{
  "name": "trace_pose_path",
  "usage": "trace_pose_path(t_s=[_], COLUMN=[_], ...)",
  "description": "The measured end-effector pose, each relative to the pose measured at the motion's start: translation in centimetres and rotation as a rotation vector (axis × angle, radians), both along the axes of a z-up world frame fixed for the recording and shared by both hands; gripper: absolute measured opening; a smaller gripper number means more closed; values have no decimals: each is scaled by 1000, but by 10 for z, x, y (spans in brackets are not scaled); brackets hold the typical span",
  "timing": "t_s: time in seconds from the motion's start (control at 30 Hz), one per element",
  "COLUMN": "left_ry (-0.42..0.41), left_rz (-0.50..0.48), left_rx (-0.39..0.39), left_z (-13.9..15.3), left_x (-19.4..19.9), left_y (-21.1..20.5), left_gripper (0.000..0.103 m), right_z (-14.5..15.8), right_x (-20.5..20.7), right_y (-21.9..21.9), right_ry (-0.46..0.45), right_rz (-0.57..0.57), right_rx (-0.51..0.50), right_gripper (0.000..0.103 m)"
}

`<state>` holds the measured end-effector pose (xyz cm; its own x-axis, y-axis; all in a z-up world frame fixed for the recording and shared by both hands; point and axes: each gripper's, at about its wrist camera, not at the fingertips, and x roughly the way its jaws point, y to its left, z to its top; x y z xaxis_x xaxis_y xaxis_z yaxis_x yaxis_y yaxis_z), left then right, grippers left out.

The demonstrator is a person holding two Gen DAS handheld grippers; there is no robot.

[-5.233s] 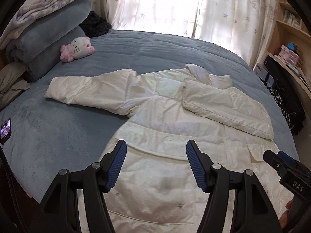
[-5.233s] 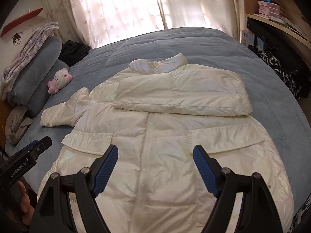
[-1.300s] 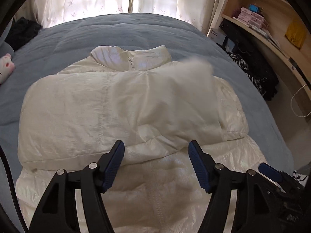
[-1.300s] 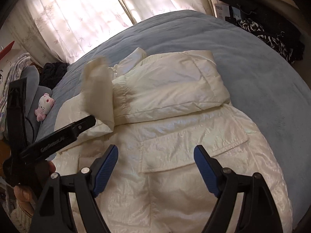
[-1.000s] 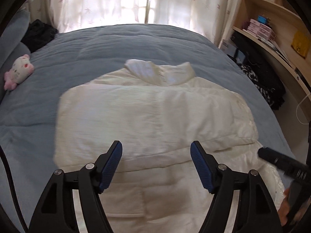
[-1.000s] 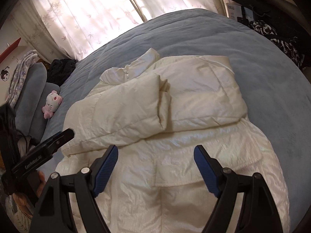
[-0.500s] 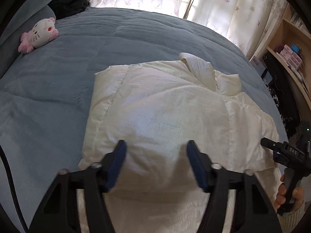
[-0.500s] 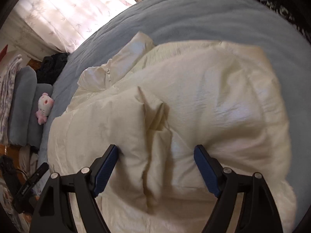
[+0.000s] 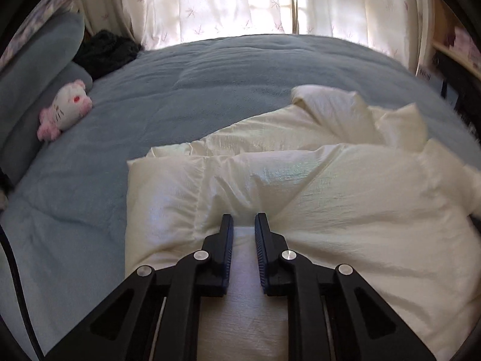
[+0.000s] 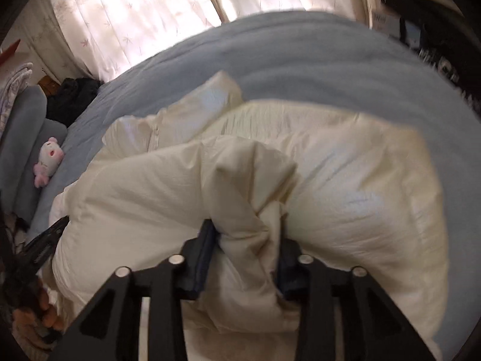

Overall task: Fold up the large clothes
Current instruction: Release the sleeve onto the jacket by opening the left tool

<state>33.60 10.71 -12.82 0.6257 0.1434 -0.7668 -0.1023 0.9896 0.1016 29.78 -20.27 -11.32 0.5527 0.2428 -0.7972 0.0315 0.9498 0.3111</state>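
— Two tongs, both on the white puffer jacket (image 9: 345,198). How does it look from your end?

— I see the jacket lying on the blue bed (image 9: 210,75), filling the lower centre and right of both views, its sleeves folded in across the chest and its collar (image 9: 327,102) toward the curtains (image 9: 216,0) at the top of the frame.

— And the left tongs (image 9: 243,225)?

— My left tongs sit at the bottom centre of the left view. Their jaws have just been closing and now stand nearly together, with a narrow strip of the white fabric between the blue pads (image 9: 230,231).

— The right tongs (image 10: 246,240)?

— Their jaws have also just been closing. In the lower centre of the right view they are clamped on a thick bunched fold of the jacket, padding bulging up between the fingers. That view is a little blurred.

— Anything else in frame?

— One pink and white plush toy (image 9: 66,109) at the left edge beside the grey pillows (image 9: 33,69), a dark bundle (image 9: 105,49) behind them, and a hand (image 10: 39,316) holding the left tool at the lower left of the right view.
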Motion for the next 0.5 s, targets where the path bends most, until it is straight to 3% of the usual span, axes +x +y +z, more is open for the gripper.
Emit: trace_pose_path(t_s=[0.07, 0.2, 0.33, 0.5], left_ry=[3, -4, -48, -57], left_rz=[-27, -41, -40, -61], left_rx=[51, 49, -55, -218], left_z=[1, 21, 54, 64], left_x=[0, -13, -35, -43], left_y=[-3, 6, 12, -7], left_gripper=[15, 20, 24, 24], right_z=[7, 36, 64, 74], right_x=[-4, -23, -41, -32], right_y=[-6, -18, -8, 50], right_ry=[7, -20, -113, -178], right_rz=[-22, -75, -89, 72], right_rx=[28, 11, -38, -54], right_gripper=[47, 49, 53, 53])
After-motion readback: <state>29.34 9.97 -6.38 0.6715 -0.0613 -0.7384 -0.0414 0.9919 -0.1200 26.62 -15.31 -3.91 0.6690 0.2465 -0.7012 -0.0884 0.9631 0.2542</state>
